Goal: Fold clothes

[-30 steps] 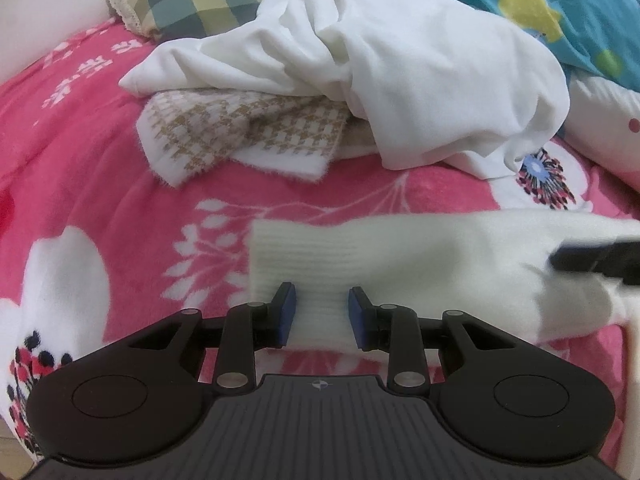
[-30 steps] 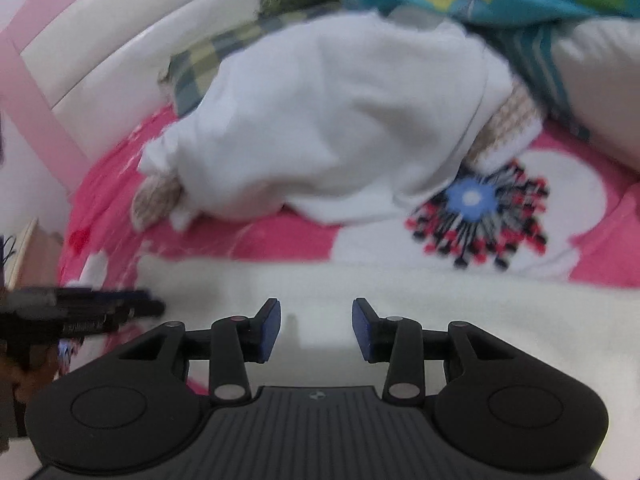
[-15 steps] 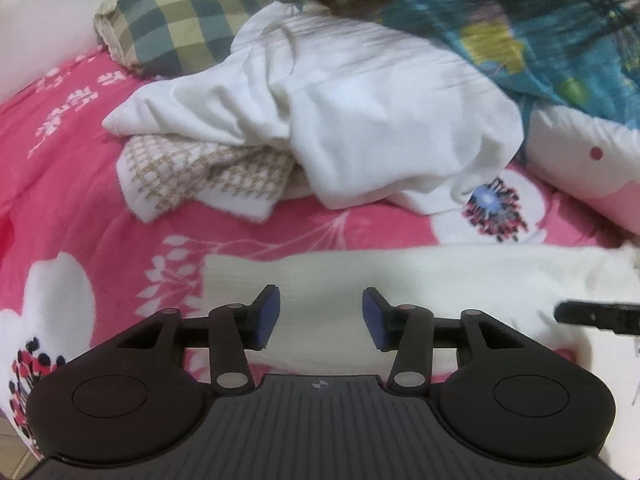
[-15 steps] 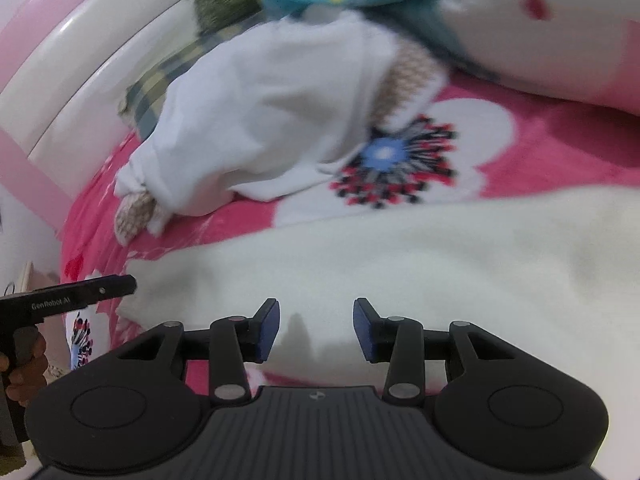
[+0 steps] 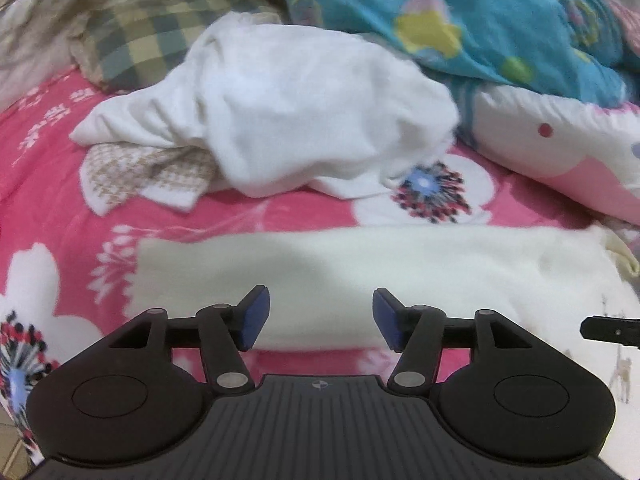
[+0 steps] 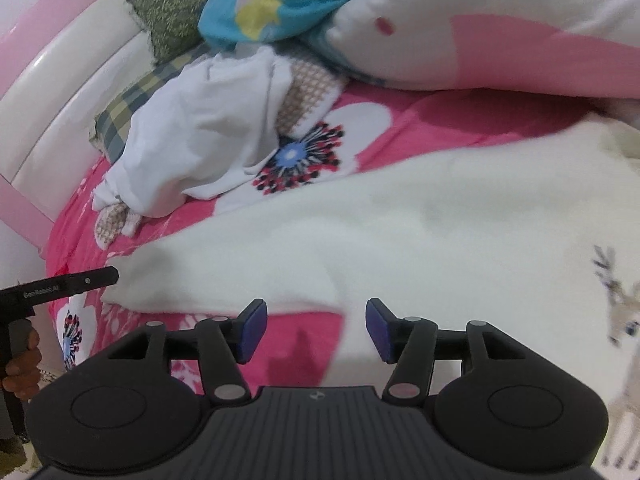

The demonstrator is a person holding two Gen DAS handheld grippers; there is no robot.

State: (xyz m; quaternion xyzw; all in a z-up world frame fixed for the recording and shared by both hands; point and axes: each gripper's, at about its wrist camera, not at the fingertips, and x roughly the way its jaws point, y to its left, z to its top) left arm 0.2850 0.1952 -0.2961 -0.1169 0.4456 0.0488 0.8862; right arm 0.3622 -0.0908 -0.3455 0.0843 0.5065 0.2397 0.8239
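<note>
The cream sweater [image 5: 360, 276] is being kept spread flat on the bed [image 5: 48, 152], seemingly with one sleeve folded across; a crumpled pile [image 5: 280, 120] is lying behind, unfolded; both grippers [image 5: 320, 320] [image 6: 312, 330] are being held released, nothing between the jaws.

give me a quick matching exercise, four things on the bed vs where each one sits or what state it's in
Things:
1. cream sweater
2. white garment
3. houndstooth cloth
4. left gripper

States:
a. crumpled in a heap behind the sweater
b. open, holding nothing
c. spread flat across the pink sheet
d. partly tucked under the white heap

Pairs: 1-c, 2-a, 3-d, 4-b
</note>
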